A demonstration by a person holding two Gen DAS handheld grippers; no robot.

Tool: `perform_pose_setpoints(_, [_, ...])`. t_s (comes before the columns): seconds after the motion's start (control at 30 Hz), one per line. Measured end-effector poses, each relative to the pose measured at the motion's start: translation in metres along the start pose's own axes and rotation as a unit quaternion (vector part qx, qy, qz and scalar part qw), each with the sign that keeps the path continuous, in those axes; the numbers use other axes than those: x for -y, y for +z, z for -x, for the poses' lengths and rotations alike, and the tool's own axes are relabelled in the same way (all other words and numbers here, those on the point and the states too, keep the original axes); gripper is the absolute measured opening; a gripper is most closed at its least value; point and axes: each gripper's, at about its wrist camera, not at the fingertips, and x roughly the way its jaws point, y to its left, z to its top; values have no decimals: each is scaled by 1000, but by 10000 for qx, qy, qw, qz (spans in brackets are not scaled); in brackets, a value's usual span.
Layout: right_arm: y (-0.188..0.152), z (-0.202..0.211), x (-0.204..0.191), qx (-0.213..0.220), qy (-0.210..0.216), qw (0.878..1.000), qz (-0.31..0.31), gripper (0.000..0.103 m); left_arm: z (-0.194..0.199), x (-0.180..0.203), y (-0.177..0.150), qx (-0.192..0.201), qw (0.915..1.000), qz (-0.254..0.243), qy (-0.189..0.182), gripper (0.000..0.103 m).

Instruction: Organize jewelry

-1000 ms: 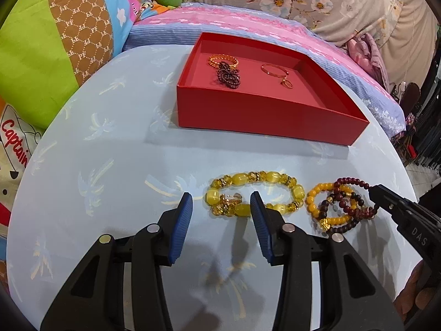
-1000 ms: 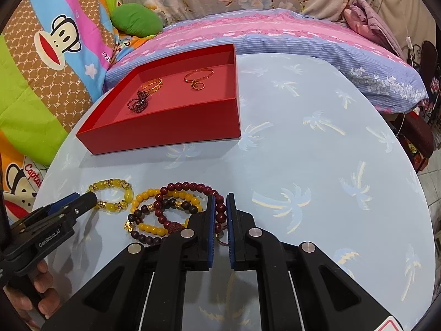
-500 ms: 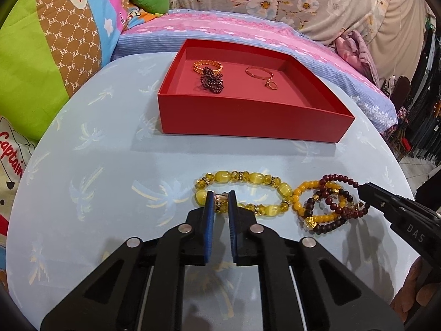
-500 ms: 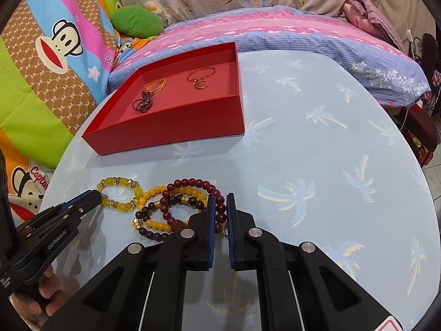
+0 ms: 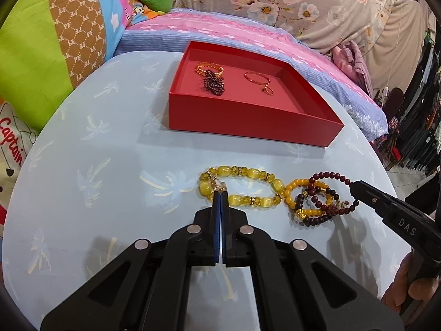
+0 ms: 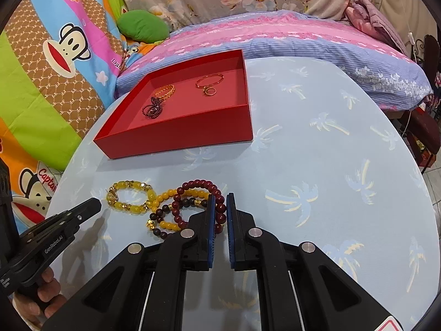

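hand (image 6: 41,300) cut off, tray jewelry (image 5: 213,82) tiny

desk (image 5: 82,165): pale blue with faint palm-tree print
tray (image 5: 248,121): plain red
large-bead bracelet (image 5: 248,171): translucent yellow with gold spacers
round-bead bracelet (image 6: 204,185): dark maroon
small-bead bracelet (image 6: 165,194): orange-yellow
fingers (image 5: 217,220): black with blue pads
bedspread (image 6: 289,33): pink and lilac stripes
cushion (image 6: 142,26): green
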Motion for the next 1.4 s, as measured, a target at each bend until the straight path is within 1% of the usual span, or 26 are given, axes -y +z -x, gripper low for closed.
perform_pose_setpoints(0.2, [-1, 3, -1, -4, 34, 10000, -12, 7, 1, 0, -3, -103, 9999, 24, 2, 0])
perform_pose_setpoints(0.3, [-2, 4, 0, -4, 11, 10000, -25, 7, 2, 4, 0, -70, 10000, -2, 10, 3])
perform_pose_setpoints(0.33, [-3, 4, 0, -7, 3, 10000, -26, 7, 1, 5, 1, -79, 10000, -8, -7, 6])
perform_pose_setpoints(0.37, [-4, 4, 1, -11, -6, 10000, -30, 7, -1, 7, 2, -102, 9999, -4, -7, 12])
perform_pose_setpoints(0.4, [-5, 4, 2, -18, -15, 10000, -38, 7, -2, 7, 2, -115, 9999, -7, -15, 14])
perform_pose_setpoints(0.47, [-6, 4, 5, -30, -19, 10000, -61, 7, -4, 11, 3, -126, 9999, -44, -4, 24])
perform_pose_setpoints(0.53, [-7, 6, 7, -37, -26, 10000, -83, 7, -6, 17, 3, -108, 9999, -130, 11, 25])
perform_pose_setpoints(0.6, [-9, 7, 10, -47, -44, 9999, -94, 7, -8, 23, 4, -88, 9997, -205, 49, 32])
perform_pose_setpoints(0.63, [-9, 7, 11, -56, -49, 9999, -104, 7, -9, 24, 5, -67, 9997, -208, 97, 38])
perform_pose_setpoints(0.7, [-10, 6, 14, -75, -62, 9999, -127, 7, -10, 24, 8, -22, 9996, -208, 197, 41])
perform_pose_setpoints(0.77, [-10, 5, 15, -94, -72, 9998, -135, 7, -11, 20, 10, -5, 9995, -152, 270, 49])
perform_pose_setpoints(0.93, [-14, 4, 17, -172, -35, 9998, -103, 7, -10, 4, 11, -32, 9995, 38, 313, 51])
perform_pose_setpoints(1.07, [-26, 10, 11, -305, 62, 9995, 29, 7, -8, 4, 6, -83, 9996, 13, 272, 51])
perform_pose_setpoints(1.23, [-41, 13, 10, -453, 20, 9989, 73, 7, -8, 20, -5, -216, 9997, -93, -16, 51])
perform_pose_setpoints(1.37, [-41, 16, 16, -439, 19, 9990, -86, 7, -12, 41, -9, -318, 9989, -229, -272, 51])
perform_pose_setpoints(1.4, [-40, 18, 16, -410, 16, 9991, -91, 7, -14, 46, -10, -345, 9987, -260, -287, 50])
